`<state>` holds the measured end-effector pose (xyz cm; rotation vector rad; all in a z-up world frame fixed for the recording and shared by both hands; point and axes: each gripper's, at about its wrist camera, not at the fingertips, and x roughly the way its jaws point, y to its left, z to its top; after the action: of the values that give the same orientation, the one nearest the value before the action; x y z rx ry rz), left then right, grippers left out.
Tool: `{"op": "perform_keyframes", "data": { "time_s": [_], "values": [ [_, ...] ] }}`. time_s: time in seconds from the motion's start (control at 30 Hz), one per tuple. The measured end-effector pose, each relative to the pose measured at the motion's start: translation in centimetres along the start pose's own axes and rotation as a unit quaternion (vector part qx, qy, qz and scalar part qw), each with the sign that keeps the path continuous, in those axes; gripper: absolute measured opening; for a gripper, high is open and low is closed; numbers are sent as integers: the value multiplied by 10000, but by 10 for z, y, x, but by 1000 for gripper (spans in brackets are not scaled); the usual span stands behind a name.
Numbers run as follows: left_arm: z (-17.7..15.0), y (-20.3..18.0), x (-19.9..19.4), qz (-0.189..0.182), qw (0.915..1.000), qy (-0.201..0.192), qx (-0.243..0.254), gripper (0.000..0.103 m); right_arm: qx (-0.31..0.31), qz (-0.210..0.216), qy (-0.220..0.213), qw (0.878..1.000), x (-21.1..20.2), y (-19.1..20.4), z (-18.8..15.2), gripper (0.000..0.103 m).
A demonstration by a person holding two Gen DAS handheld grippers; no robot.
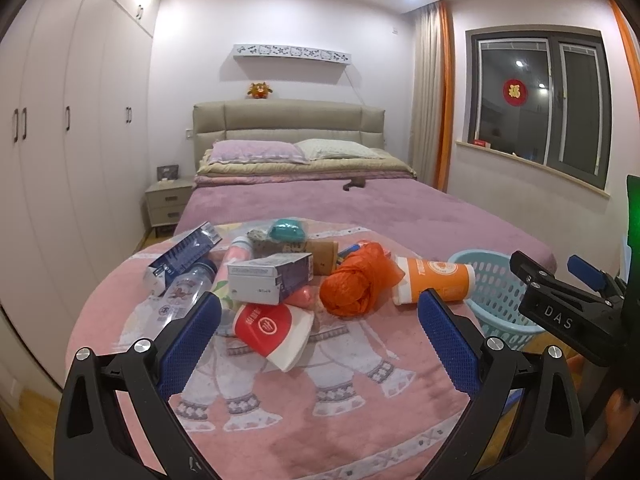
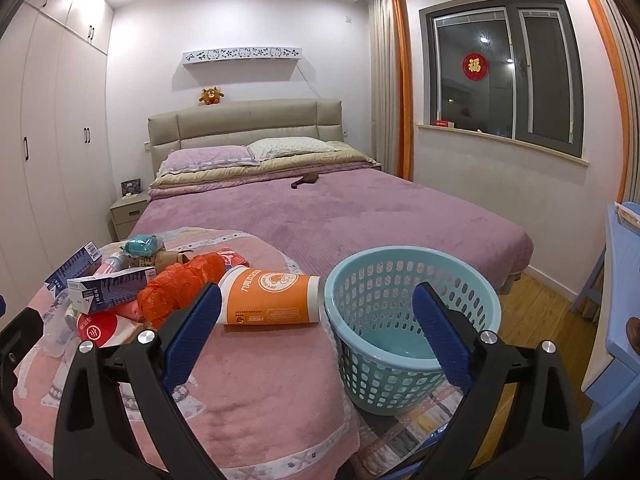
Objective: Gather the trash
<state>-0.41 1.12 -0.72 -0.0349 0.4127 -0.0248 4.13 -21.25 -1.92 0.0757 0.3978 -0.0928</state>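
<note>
A heap of trash lies on the pink elephant blanket at the bed's foot: a flattened red-and-white paper cup, an orange plastic bag, an orange paper cup on its side, two grey-blue cartons, a clear bottle and a teal bundle. A light-blue perforated basket stands at the bed's right corner, nothing visible inside. My left gripper hovers open over the red-and-white cup. My right gripper is open between the orange cup and the basket.
The purple bedspread stretches back to pillows and a beige headboard, with a small dark object on it. White wardrobes line the left wall beside a nightstand. A window and a blue table are on the right.
</note>
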Motion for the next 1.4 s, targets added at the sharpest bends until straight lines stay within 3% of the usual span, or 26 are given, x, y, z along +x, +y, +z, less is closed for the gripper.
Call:
{"op": "perform_keyframes", "data": {
  "time_s": [0.5, 0.63, 0.73, 0.8, 1.0, 1.13, 1.2, 1.37, 1.4],
  "values": [
    [4, 7, 0, 68, 10000, -60, 13, 95, -2, 2, -52, 10000, -2, -1, 0, 91],
    [11, 28, -2, 147, 9997, -76, -155, 95, -22, -20, -74, 10000, 0, -3, 3, 86],
    [14, 44, -2, 271, 9994, -77, -201, 95, -43, 71, -78, 9999, 5, -4, 7, 75],
    [14, 52, 0, 249, 9995, 4, -204, 95, -60, 188, -72, 9998, 10, -4, 10, 69],
    [3, 64, 22, -105, 9983, 543, -187, 94, -250, 877, 127, 9958, 44, 7, 20, 66],
    [-5, 65, 52, -335, 9936, 1052, -254, 83, -348, 1214, 313, 9915, 74, 12, 27, 65],
    [-6, 68, 68, -394, 9906, 1265, -343, 73, -344, 1281, 413, 9903, 87, 9, 31, 59],
    [9, 74, 96, -494, 9872, 1437, -478, 76, -403, 1387, 836, 9860, 137, 1, 49, 58],
    [14, 74, 101, -458, 9876, 1428, -458, 81, -413, 1411, 887, 9851, 143, -1, 51, 58]
  ]
}}
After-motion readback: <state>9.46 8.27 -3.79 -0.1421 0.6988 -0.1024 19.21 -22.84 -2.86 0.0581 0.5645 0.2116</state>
